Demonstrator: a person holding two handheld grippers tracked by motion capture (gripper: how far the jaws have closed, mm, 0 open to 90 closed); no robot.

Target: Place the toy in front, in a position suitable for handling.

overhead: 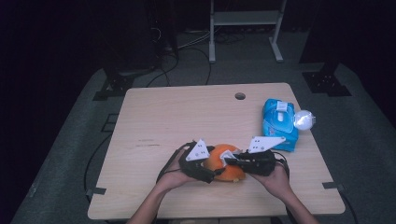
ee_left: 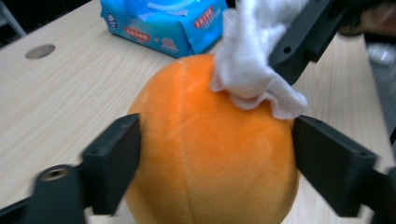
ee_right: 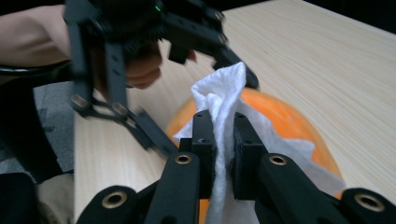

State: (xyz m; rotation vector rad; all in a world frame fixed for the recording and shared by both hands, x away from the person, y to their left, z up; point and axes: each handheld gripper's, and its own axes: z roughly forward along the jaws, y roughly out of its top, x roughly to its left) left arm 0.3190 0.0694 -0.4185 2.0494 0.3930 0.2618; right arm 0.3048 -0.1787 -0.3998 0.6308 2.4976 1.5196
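Orange plush ball (ee_left: 205, 154), white wipe (ee_left: 254, 65), blue wipes pack (overhead: 279, 123), pale wood-grain table (overhead: 177, 116), black claws.

High view overhead, far; both tool views close, sharing orange plush (ee_left: 210, 154).

1. Blue wipes pack (ee_left: 163, 25), 12 o'clock end of the table (ee_left: 60, 107): red label strips with white characters, too blurred to read
2. No other text, brand or number legible anywhere

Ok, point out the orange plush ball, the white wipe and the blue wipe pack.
ball (ee_left: 205, 158), left gripper view, on its orange front.
wipe (ee_right: 219, 100), right gripper view, on the bunched top above the jaws.
pack (overhead: 279, 123), high view, on its blue top.
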